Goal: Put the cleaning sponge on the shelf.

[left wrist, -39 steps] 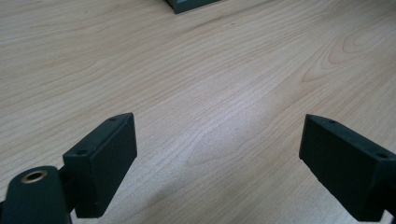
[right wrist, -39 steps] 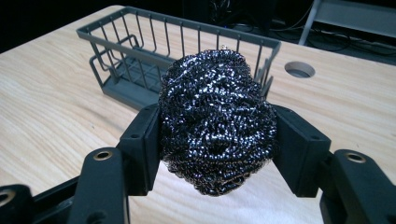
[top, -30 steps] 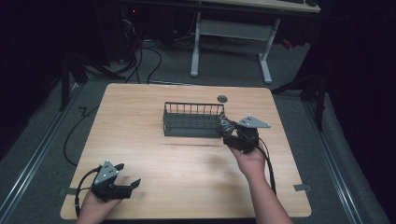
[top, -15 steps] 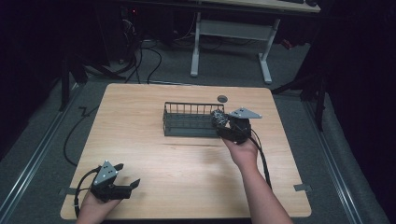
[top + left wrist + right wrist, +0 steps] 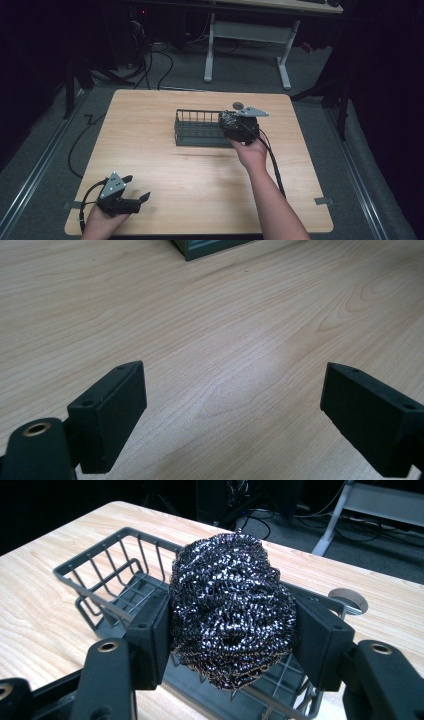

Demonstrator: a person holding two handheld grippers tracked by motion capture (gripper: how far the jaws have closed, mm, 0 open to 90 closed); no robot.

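A steel wool scrubber (image 5: 232, 607) is squeezed between the jaws of my right gripper (image 5: 230, 630), held above the right end of a dark wire basket (image 5: 115, 587). In the high view the right gripper (image 5: 231, 123) hovers over the basket (image 5: 197, 129) near the table's middle back, the scrubber (image 5: 227, 119) at its tip. My left gripper (image 5: 136, 189) rests at the table's front left corner, its jaws wide apart over bare wood. In the left gripper view that gripper (image 5: 232, 405) holds nothing, and a corner of the basket (image 5: 210, 246) shows far ahead.
A wooden table (image 5: 165, 165) carries everything. A small round grey disc (image 5: 238, 105) lies just behind the basket. Cables trail from both grippers. A white desk frame (image 5: 250, 45) and floor cables stand beyond the table's far edge.
My right gripper has carried the scrubber leftward from beside the basket's right end to above the basket's right part. The left gripper has stayed put.
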